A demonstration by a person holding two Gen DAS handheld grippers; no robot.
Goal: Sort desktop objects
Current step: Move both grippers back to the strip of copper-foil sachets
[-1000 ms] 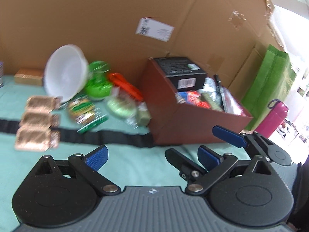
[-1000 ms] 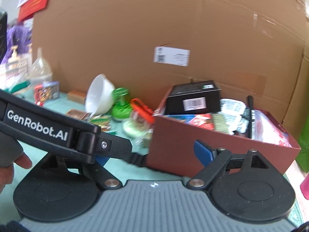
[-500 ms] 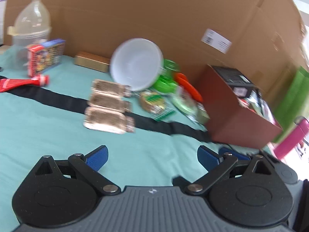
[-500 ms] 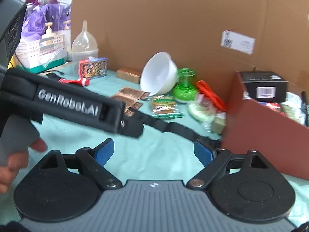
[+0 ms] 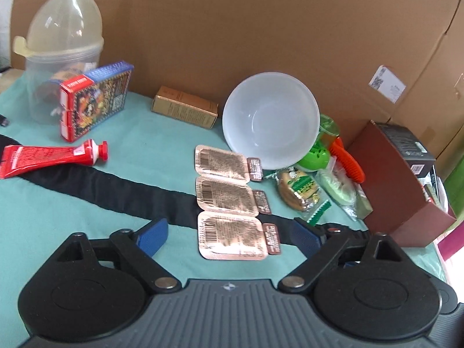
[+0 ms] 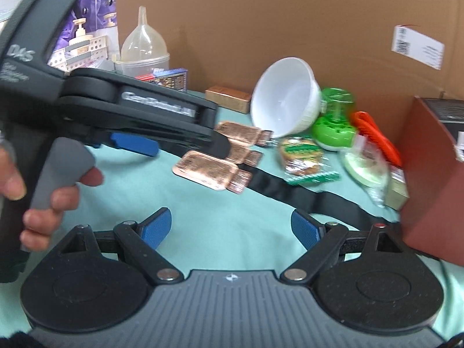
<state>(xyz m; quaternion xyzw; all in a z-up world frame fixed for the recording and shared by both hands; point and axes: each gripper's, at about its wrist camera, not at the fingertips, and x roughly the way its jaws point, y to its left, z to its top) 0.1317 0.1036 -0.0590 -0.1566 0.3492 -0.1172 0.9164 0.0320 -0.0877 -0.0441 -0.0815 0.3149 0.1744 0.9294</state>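
Three copper foil packs lie in a row on the teal cloth. The nearest pack [image 5: 232,236] sits between the blue pads of my left gripper [image 5: 229,237], whose jaws are closing without touching it. My right gripper [image 6: 231,229] stands open over bare cloth with nothing between its pads. In the right wrist view a hand [image 6: 43,191] holds the left tool, and its black fingers [image 6: 214,142] reach over the foil packs [image 6: 208,171]. A brown-red box [image 5: 406,203] full of items stands at the right.
A white bowl [image 5: 271,119] lies tipped against green plastic pieces [image 5: 316,153], an orange comb [image 5: 348,159] and snack packets [image 5: 298,188]. To the left lie a red tube [image 5: 52,156], a card box [image 5: 92,98], a gold box [image 5: 184,107] and a clear jar with funnel [image 5: 63,58]. A cardboard wall stands behind.
Both views have swung left, away from the brown-red box and toward the foil packs. My left gripper has come down around the nearest pack and its pads stand slightly closer together.
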